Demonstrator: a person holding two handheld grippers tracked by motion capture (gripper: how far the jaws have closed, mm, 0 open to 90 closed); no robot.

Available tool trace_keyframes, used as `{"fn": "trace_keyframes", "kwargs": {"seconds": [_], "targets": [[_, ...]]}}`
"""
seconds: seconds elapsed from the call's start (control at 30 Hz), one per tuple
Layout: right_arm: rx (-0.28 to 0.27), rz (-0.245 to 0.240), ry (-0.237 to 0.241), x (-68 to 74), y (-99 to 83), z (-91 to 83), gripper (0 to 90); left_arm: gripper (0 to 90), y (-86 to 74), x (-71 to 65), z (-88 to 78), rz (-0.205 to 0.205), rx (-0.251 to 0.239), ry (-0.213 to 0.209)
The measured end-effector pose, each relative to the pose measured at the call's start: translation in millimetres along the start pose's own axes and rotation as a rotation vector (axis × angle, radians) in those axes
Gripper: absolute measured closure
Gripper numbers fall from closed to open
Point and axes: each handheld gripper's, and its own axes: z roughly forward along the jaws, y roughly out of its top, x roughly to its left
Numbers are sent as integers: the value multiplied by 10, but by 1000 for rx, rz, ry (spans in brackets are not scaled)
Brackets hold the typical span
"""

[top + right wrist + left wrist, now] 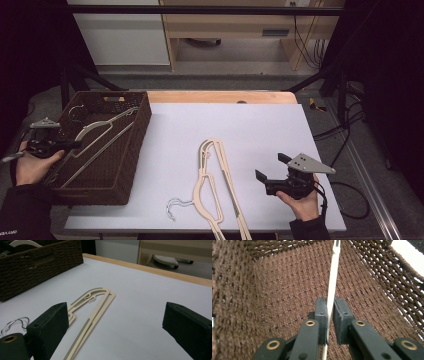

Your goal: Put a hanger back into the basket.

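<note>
Left gripper (330,322) first: its fingers (321,320) sit either side of a pale hanger (333,277) inside the brown basket (274,285). One pad lies against the hanger's thin edge, while a narrow slit shows at the other, so the grip looks slack rather than clenched. In the high view that gripper (75,144) is at nine o'clock on the worktop (260,125), reaching over the basket's (137,145) left wall, and the hanger (97,131) lies slanted across the basket with its hook toward the far corner.

Over to the right gripper (272,169), at four o'clock: fingers (48,325) spread wide, nothing between them, hovering above the white worktop (140,315). Just left of it lies a second hanger (212,185), cream-coloured, flat on the worktop at six o'clock, its metal hook (176,206) pointing toward the basket side.
</note>
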Motion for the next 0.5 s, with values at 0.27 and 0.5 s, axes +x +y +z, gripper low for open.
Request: {"fn": "trace_keyframes", "kwargs": {"seconds": [0.27, 0.5], "targets": [[-1, -23, 15, 134, 59, 5, 62, 664, -61, -31, -290, -42, -96, 67], [-12, -27, 24, 175, 79, -1, 63, 543, -46, -297, -509, -5, -246, 28]]}}
